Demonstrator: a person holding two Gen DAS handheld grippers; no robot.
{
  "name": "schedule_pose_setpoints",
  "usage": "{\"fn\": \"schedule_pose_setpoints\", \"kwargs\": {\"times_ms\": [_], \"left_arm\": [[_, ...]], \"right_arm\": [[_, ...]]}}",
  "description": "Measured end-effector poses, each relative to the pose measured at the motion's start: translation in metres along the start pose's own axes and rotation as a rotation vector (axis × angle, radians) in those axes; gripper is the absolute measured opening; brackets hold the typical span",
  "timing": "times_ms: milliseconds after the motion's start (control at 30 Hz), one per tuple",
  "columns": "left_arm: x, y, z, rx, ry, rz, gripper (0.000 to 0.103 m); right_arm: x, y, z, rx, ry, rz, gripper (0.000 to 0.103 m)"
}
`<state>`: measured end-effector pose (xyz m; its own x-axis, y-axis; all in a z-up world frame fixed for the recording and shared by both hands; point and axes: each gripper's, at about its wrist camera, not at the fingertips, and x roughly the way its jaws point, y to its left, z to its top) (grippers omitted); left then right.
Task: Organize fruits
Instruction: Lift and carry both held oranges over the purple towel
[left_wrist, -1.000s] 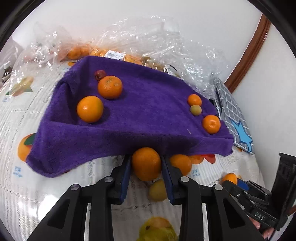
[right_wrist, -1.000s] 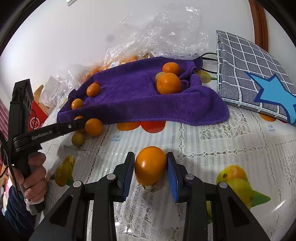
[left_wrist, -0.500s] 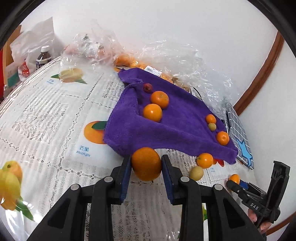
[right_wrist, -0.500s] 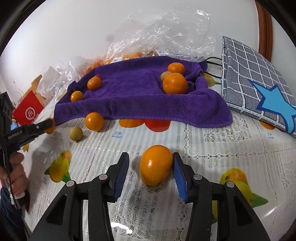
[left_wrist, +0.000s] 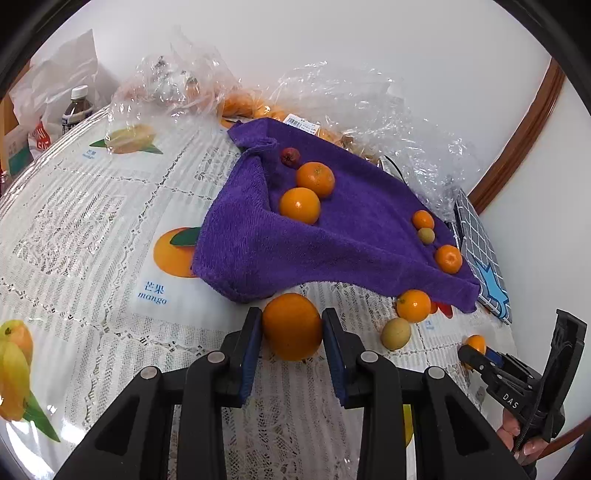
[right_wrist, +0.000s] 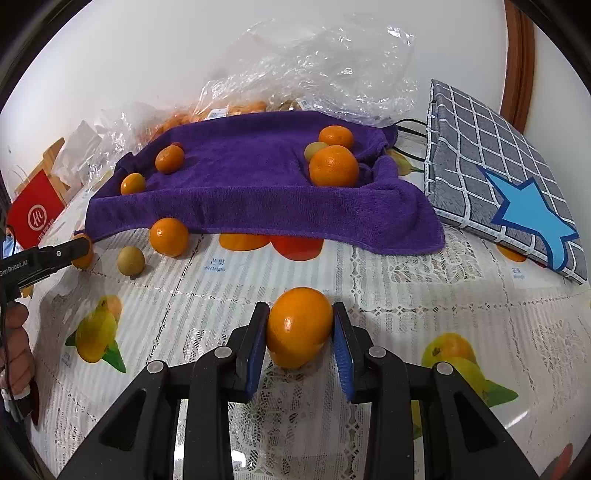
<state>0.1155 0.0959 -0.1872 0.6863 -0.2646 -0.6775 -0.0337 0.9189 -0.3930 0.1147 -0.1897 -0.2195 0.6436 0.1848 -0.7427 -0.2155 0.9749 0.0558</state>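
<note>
Two oranges are clamped, one in each gripper: the left gripper (left_wrist: 291, 328) pinches an orange (left_wrist: 291, 326) just off the towel's (left_wrist: 343, 236) near corner; the right gripper (right_wrist: 300, 328) squeezes another orange (right_wrist: 299, 326) low over the tablecloth (right_wrist: 443, 295). Round, smooth skins could slip from the flat pads, roll away and knock the loose fruit by the towel's edge

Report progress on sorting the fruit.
Six fruits lie grouped at both ends of the purple towel. The left gripper and right gripper each clamp an orange. Left: an orange and a small yellowish fruit on the tablecloth.
</note>
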Motion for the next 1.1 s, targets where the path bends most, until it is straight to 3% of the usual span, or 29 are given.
{"fn": "schedule_pose_setpoints", "kwargs": {"times_ms": [567, 733, 1100], "left_arm": [[-0.015, -0.001, 0.002, 0.009, -0.100, -0.015, 0.031], [-0.017, -0.004, 0.001, 0.024, -0.114, -0.018, 0.031], [-0.023, -0.002, 0.001, 0.006, -0.138, -0.038, 0.031]], "right_arm": [[-0.011, -0.013, -0.001, 0.073, -0.055, 0.109, 0.034], [-0.014, -0.013, -0.001, 0.062, -0.056, 0.082, 0.034], [-0.042, -0.011, 0.023, 0.056, -0.113, 0.110, 0.034]]}}
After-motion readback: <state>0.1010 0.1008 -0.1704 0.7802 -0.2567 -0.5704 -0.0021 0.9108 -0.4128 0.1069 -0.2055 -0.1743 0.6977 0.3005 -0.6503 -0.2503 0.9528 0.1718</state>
